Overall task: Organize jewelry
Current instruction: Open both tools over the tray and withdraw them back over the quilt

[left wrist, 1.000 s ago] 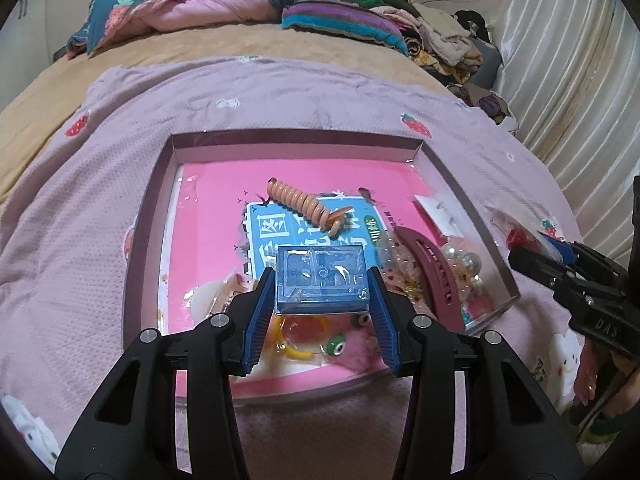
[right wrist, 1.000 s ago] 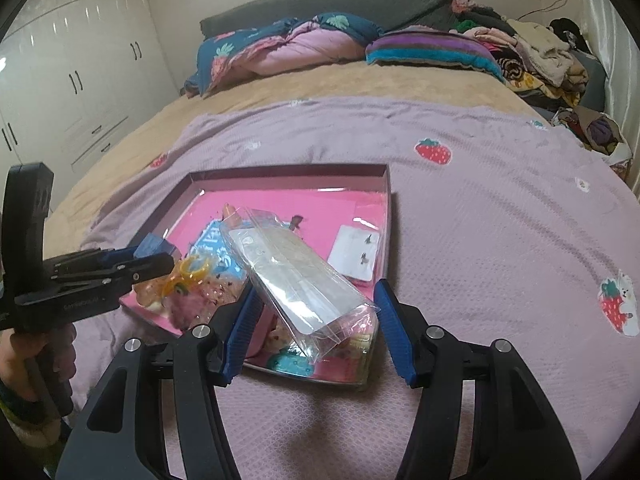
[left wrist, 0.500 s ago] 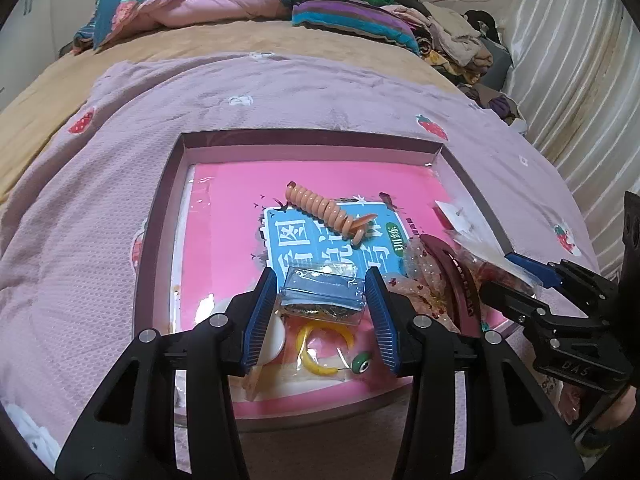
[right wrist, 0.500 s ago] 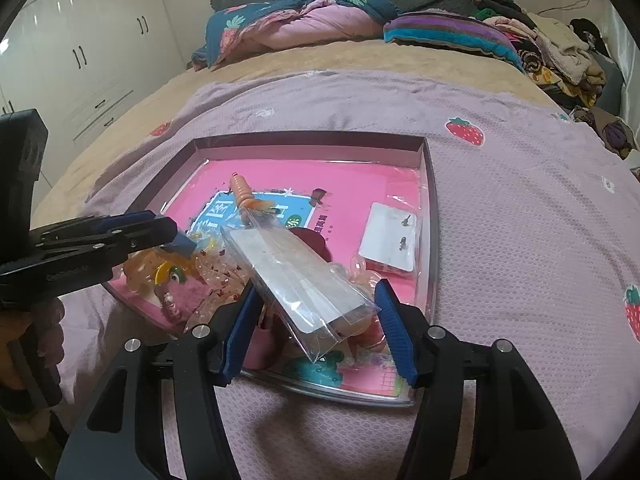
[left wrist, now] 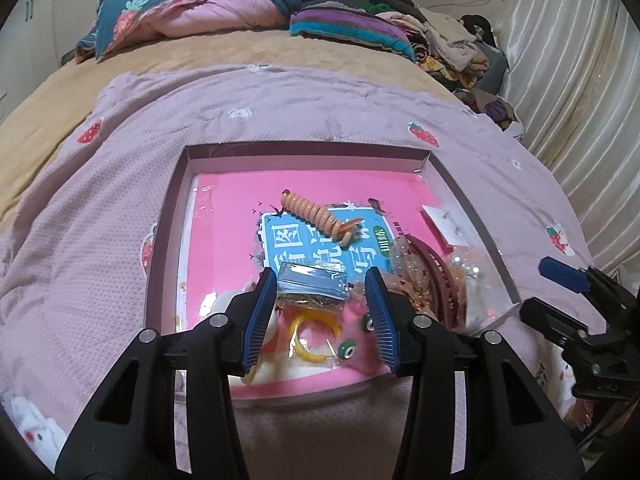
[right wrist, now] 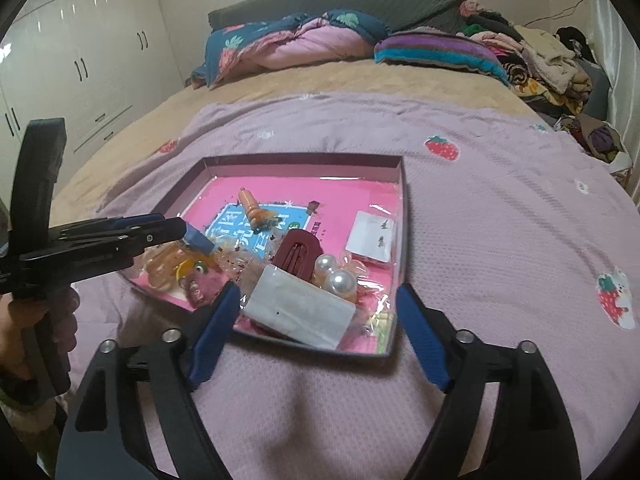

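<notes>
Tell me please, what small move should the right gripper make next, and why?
Probably lift the right gripper up and back from the tray. Its jaws stand wide apart, and the clear packet lies in the tray's near part, not gripped, so this gripper seems to have nothing left to hold here.

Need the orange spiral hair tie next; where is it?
In both views, the orange spiral hair tie lies mid-tray on the blue printed card, beyond the dark red hair clip.
</notes>
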The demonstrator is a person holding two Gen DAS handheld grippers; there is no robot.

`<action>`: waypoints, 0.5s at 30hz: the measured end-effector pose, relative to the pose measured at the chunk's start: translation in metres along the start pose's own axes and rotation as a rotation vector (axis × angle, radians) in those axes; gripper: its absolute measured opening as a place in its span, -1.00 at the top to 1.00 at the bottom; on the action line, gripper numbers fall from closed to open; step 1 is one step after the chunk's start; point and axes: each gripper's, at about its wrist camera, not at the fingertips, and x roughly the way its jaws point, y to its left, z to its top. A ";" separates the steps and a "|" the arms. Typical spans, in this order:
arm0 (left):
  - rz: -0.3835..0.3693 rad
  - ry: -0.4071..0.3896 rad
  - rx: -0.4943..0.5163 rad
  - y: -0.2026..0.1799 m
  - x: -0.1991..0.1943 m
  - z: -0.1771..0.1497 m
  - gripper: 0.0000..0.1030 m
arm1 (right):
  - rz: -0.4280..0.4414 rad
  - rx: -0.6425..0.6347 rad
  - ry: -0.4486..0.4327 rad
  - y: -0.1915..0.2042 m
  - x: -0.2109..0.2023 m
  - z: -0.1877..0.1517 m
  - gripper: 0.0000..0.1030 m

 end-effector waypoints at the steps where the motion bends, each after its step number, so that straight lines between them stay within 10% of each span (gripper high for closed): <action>1: 0.001 -0.003 0.001 -0.001 -0.003 0.000 0.28 | -0.001 0.003 -0.005 -0.001 -0.005 -0.001 -0.59; 15: 0.018 -0.075 0.018 -0.017 -0.055 -0.007 -0.30 | 0.000 0.013 -0.079 0.006 -0.065 -0.019 -0.82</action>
